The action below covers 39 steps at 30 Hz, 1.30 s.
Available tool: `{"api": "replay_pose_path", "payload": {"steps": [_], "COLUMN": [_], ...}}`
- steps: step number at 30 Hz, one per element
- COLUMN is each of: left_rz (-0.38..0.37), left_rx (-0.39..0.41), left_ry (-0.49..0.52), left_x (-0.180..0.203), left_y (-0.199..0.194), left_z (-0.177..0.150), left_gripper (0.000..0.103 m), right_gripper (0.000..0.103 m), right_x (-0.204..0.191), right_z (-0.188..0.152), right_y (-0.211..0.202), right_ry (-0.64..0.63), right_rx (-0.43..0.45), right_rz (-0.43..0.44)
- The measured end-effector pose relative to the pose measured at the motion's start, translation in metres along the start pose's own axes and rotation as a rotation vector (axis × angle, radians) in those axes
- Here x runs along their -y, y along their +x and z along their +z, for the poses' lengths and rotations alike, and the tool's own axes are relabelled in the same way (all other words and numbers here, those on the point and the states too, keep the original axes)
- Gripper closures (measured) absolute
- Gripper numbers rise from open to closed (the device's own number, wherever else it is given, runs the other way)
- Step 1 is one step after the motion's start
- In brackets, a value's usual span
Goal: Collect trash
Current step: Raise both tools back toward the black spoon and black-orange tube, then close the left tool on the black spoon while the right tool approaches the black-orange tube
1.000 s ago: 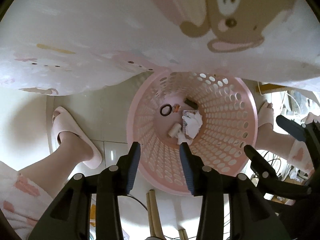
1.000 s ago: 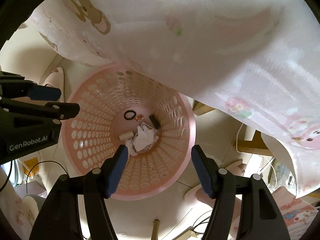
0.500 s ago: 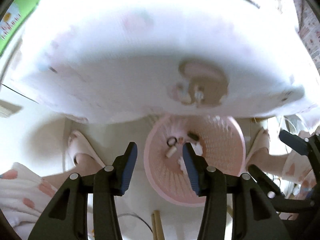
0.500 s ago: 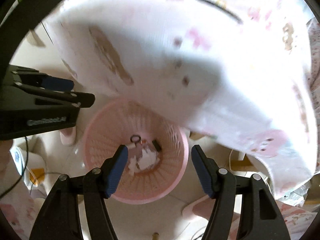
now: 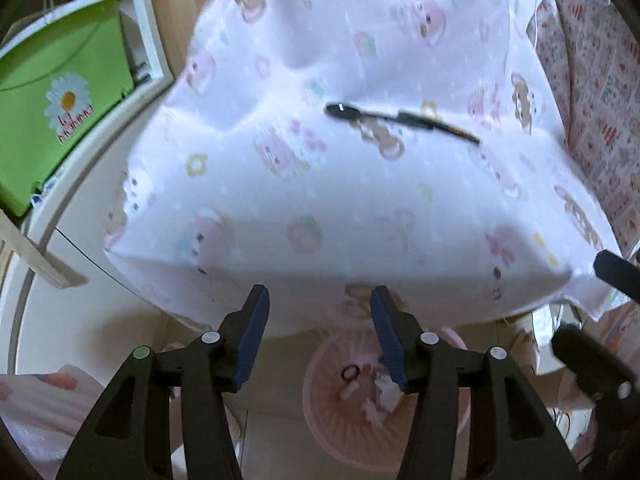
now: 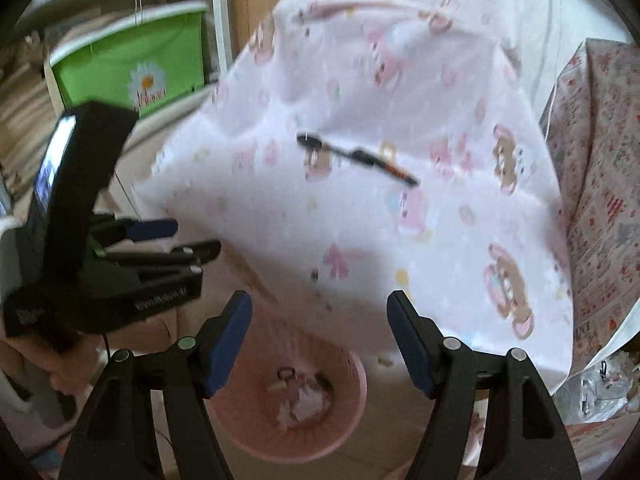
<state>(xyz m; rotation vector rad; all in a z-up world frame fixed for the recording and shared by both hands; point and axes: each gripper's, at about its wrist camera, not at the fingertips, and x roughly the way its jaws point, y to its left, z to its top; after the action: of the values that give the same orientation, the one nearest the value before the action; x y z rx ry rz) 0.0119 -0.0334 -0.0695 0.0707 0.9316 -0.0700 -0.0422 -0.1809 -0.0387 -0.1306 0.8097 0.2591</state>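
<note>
Left gripper empty above basket

Soft matt printed cloth is being shown over a perforated pink plastic basket; glossy green plastic box.

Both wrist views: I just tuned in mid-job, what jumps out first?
A black makeup brush lies alone on top of the white cartoon-print cloth that fills both views. Below the cloth's near edge, on the floor, stands the pink trash basket with a few scraps already inside. Both tools, left and right, are open and empty.
</note>
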Motion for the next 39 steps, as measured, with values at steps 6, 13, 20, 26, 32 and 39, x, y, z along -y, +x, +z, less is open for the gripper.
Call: {"api": "replay_pose_path", "payload": {"steps": [6,13,20,26,32,39], "left_rz": [0.068,0.051,0.077,0.145,0.131,0.093], "left_rx": [0.087,0.188,0.346,0.394,0.362,0.225], "left_ry": [-0.034,-0.066,-0.031,-0.070,-0.100,-0.107], "left_x": [-0.010,-0.023,-0.031,-0.046,-0.059,-0.064], "left_y": [-0.013,-0.037,-0.068,-0.067,-0.038,0.010], "left_z": [0.008,0.038,0.101,0.142,0.139,0.123], "left_gripper": [0.039,0.021,0.004,0.001,0.001,0.001], "right_gripper": [0.030,0.027,0.023,0.019,0.019,0.019], "right_x": [0.008,0.034,0.056,0.075,0.096,0.117], "right_z": [0.010,0.036,0.090,0.128,0.126,0.107], "right_y": [-0.020,-0.022,-0.037,-0.044,-0.017,0.030], "right_ry": [0.034,0.081,0.039,0.034,0.108,0.152], "right_rx": [0.126,0.173,0.274,0.364,0.328,0.192], "right_rz": [-0.082,-0.124,-0.175,-0.218,-0.226,-0.259]}}
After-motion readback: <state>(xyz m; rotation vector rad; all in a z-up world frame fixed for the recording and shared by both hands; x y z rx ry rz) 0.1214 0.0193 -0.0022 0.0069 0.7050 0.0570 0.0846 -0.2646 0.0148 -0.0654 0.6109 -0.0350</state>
